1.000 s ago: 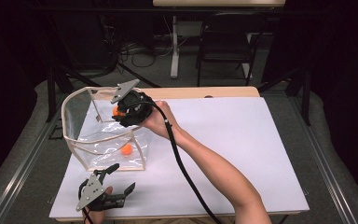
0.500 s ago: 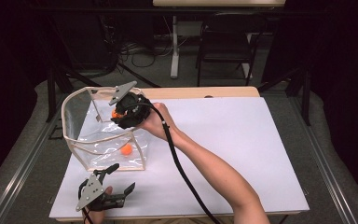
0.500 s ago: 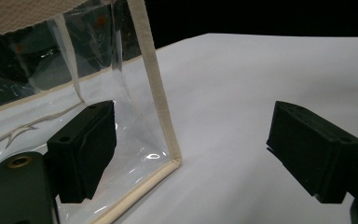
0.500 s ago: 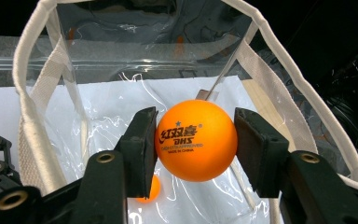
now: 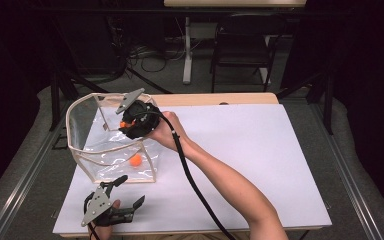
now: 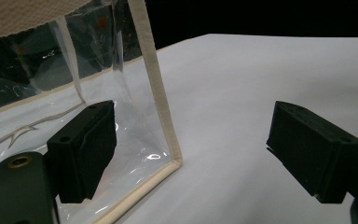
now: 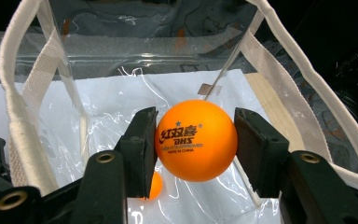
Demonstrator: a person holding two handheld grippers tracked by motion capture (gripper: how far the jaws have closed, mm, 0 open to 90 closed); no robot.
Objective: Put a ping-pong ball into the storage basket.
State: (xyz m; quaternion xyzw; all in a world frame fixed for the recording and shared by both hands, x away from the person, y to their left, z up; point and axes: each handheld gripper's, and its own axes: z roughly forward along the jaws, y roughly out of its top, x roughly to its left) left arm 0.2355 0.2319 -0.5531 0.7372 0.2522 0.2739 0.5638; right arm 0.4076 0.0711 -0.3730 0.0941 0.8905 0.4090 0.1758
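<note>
High view: a white table (image 5: 260, 165) carries a clear plastic bag (image 5: 111, 150) with cream fabric edging, standing open near the table's left side. The right gripper (image 5: 126, 123) is held over the bag's open mouth, at its far right corner, with a small patch of orange at its tip. A second orange ball (image 5: 136, 160) lies on the bag's floor. The left gripper (image 5: 121, 192) rests low at the table's near left edge, just in front of the bag, its jaws spread apart.

Left gripper view: the two black jaws stand wide with nothing between them. The bag's near corner (image 6: 161, 109), a cream seam over clear film, rises just beside the left-hand jaw; whether it touches the jaw is unclear. Bare white table (image 6: 270, 70) lies beyond.

Right gripper view: the jaws are clamped on an orange ball (image 7: 196, 140) printed with blue lettering, one pad pressing each side. The ball hangs inside the rim of the bag (image 7: 51, 56), above its floor. The second ball (image 7: 155, 185) peeks out below, partly hidden behind the left-hand jaw.
</note>
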